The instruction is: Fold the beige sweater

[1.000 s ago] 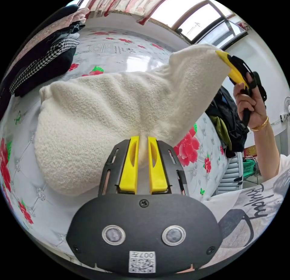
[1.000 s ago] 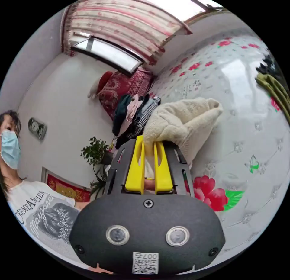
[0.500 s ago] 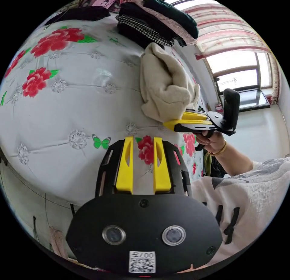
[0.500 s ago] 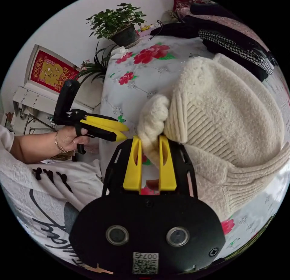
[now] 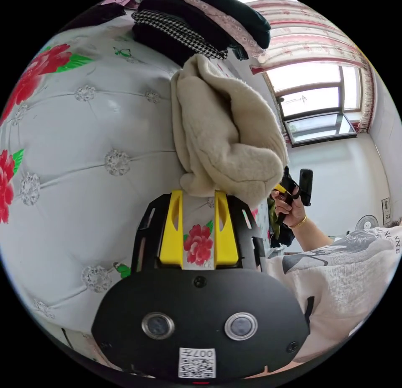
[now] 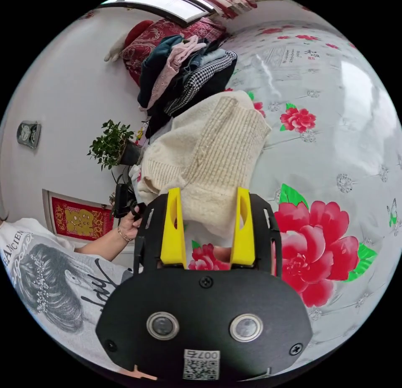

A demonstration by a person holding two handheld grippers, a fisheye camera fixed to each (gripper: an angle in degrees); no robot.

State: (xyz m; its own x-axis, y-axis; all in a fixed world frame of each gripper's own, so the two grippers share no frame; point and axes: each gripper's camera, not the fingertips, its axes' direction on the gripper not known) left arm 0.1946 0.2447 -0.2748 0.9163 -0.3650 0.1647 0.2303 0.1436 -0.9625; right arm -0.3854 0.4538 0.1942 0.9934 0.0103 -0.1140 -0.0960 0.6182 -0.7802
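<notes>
Partly legible printed lettering on the person's white T-shirt [image 6: 50, 275] (cut off by folds and the edge), gold characters on a red wall hanging [image 6: 81, 221].

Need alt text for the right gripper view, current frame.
A folded beige sweater lies on a white bedspread printed with red flowers, just beyond the open yellow tongs of the right gripper. A stack of folded clothes sits behind it, with a potted plant and the person's hand to the side.
</notes>
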